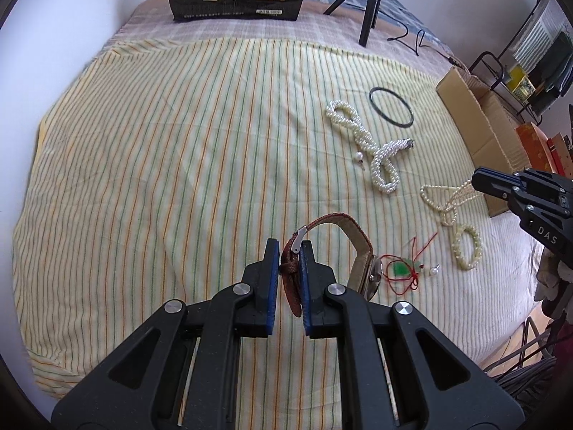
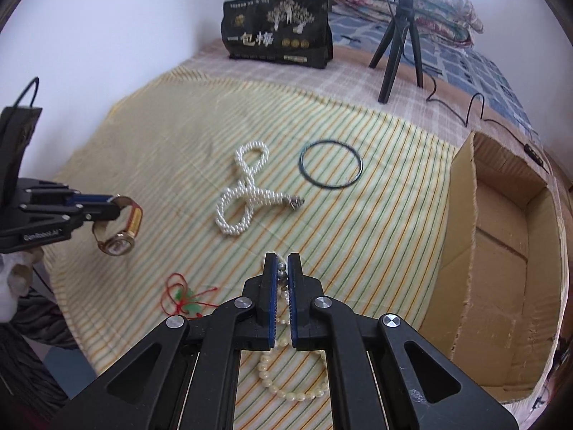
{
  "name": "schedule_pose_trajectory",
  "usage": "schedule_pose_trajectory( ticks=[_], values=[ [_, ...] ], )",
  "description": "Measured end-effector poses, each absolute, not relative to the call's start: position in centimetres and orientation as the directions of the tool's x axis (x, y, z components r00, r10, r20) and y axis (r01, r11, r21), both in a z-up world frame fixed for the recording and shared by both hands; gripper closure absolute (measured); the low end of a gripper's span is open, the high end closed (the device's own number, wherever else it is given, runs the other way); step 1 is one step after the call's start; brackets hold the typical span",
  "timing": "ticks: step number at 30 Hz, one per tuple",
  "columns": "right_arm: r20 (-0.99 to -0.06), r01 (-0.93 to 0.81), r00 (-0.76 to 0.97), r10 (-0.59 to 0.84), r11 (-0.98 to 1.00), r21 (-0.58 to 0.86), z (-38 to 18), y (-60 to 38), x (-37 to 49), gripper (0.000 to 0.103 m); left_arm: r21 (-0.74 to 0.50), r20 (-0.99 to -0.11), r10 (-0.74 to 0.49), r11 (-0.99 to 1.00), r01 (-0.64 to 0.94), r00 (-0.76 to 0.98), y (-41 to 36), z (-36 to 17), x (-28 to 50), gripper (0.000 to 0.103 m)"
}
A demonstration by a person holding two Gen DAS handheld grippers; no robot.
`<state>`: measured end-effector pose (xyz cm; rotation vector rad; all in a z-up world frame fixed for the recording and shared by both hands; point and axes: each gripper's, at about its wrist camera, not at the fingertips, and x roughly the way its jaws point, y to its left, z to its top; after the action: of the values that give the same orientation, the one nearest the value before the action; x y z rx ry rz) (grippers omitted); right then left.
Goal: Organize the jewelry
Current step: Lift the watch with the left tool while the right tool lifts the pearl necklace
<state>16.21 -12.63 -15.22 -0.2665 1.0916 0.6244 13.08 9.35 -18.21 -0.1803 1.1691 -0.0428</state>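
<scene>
My left gripper [image 1: 289, 251] is shut on the red strap of a wristwatch [image 1: 361, 251] and holds it above the striped cloth; the watch's gold face [image 2: 118, 243] hangs down in the right wrist view. My right gripper [image 2: 282, 265] is shut on a thin pearl necklace [image 1: 447, 197] and lifts its strands off the cloth. A thick twisted pearl necklace [image 2: 243, 197], a dark bangle [image 2: 331, 165], a cream bead bracelet [image 1: 465, 247] and a red-cord jade pendant [image 1: 401, 268] lie on the cloth. A loose pearl earring [image 1: 359, 159] lies beside the thick necklace.
An open cardboard box [image 2: 501, 251] stands at the right of the bed. A black snack bag [image 2: 277, 28] and a tripod [image 2: 397, 43] with its cable stand at the back. The striped cloth [image 1: 161, 179] covers the bed.
</scene>
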Motion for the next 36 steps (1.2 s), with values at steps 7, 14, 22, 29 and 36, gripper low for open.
schedule_pose_trajectory(
  ticks=[7,14,22,29,36],
  values=[
    [-0.854,-0.578,0.356,0.379,0.808,0.118,-13.0,-13.1,16.4,0.099,-0.159,-0.899,-0.122,0.986,-0.054,0.421,8.9,-17.1,12.9,0.094],
    [-0.819,-0.567,0.402,0.409,0.814,0.128,-10.4,-14.0,15.9,0.099,-0.191,-0.876,-0.147,0.98,-0.051,0.46,8.2,-15.4,13.3,0.094],
    [-0.769,-0.537,0.469,0.434,0.832,0.142,-7.6,-15.6,16.4,0.099,-0.232,-0.835,-0.199,0.973,-0.001,0.513,5.6,-12.4,14.1,0.094],
    [-0.733,-0.493,0.529,0.428,0.858,0.144,-5.4,-18.3,17.6,0.099,-0.262,-0.806,-0.251,0.963,0.057,0.537,1.9,-10.5,15.3,0.094],
    [-0.711,-0.43,0.588,0.386,0.894,0.129,-4.2,-21.7,18.9,0.099,-0.282,-0.786,-0.305,0.951,0.126,0.539,-3.2,-9.3,16.9,0.094]
  ],
)
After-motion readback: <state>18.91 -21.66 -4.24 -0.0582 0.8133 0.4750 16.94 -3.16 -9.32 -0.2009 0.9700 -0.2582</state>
